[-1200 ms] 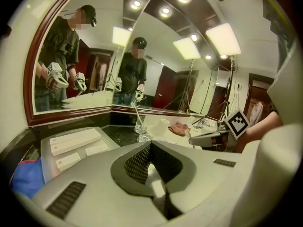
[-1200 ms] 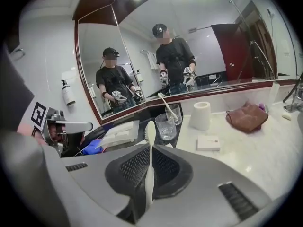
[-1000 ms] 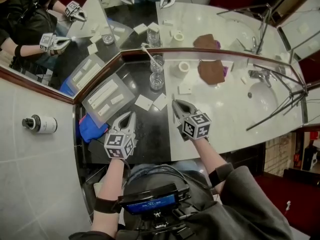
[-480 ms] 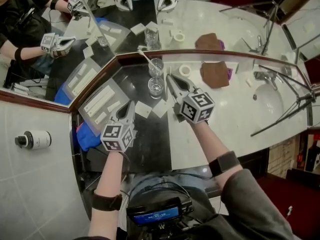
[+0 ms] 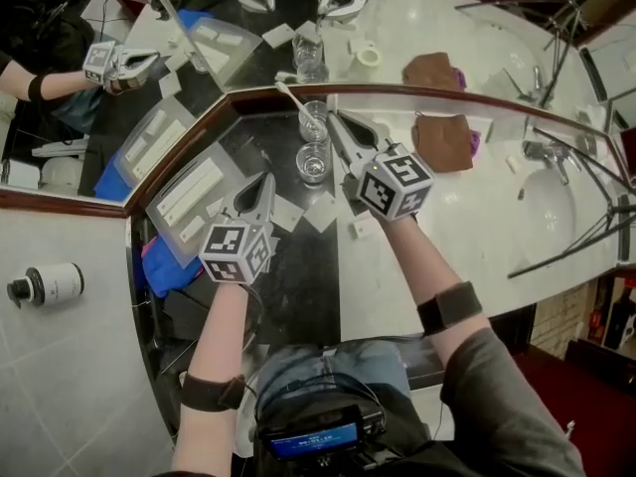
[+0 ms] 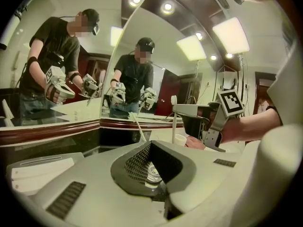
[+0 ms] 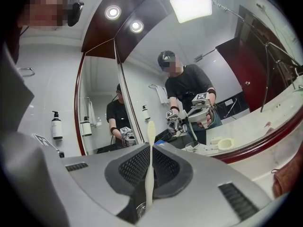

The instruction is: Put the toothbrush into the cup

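Moved since the earlier frame: both grippers, carried forward over the counter [image 5: 437, 227] toward the mirror [image 5: 447, 28]. The right gripper [image 5: 336, 125] is now brought just beside two glass cups; the left gripper [image 5: 264, 185] is advanced along the dark strip, short of them. Item held: toothbrush [image 7: 149, 164], white, pinched upright with its head up between the right gripper's fingers [image 7: 170, 169], which are drawn narrow upon the handle; it is not yet lodged in any cup. Left gripper's fingers [image 6: 137, 162]: closed together, nothing gripped, a cup merely sighted beyond them. Nearer cup [image 5: 312, 164]: clear glass, upright, seemingly empty. Farther cup [image 5: 315, 120]: set close to the mirror trim, a white stick-like item already leaned in it. Hazards judged: the cup mouths are narrow and the two are stood near each other, so a rim could be struck by the handle's lower end and a light glass tipped or slid. The leaning item could be knocked by the fingers. The thin handle could be pivoted in so slight a pinch and released outside the rim.
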Tool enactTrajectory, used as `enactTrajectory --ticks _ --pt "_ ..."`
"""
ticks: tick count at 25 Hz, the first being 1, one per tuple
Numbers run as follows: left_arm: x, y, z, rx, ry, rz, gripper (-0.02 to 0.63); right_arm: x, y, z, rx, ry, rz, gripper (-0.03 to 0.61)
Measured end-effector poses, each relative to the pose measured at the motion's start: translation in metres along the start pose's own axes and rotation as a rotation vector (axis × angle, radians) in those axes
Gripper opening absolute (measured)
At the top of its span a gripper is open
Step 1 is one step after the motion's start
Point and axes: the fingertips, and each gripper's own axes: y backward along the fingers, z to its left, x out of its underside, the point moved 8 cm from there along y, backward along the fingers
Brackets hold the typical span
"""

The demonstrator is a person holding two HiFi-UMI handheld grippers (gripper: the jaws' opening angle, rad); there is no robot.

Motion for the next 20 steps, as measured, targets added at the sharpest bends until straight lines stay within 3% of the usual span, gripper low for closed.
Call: enactTrajectory --ticks 13,20 --pt "0.028 -0.012 0.004 -0.021 0.038 0.018 0.002 0.041 -0.024 0.003 -0.101 0.151 0.115 0.038" --pt "0.043 -0.007 0.009 -0.036 0.06 0.034 0.002 0.063 -0.032 0.028 -0.177 0.423 0.261 0.04"
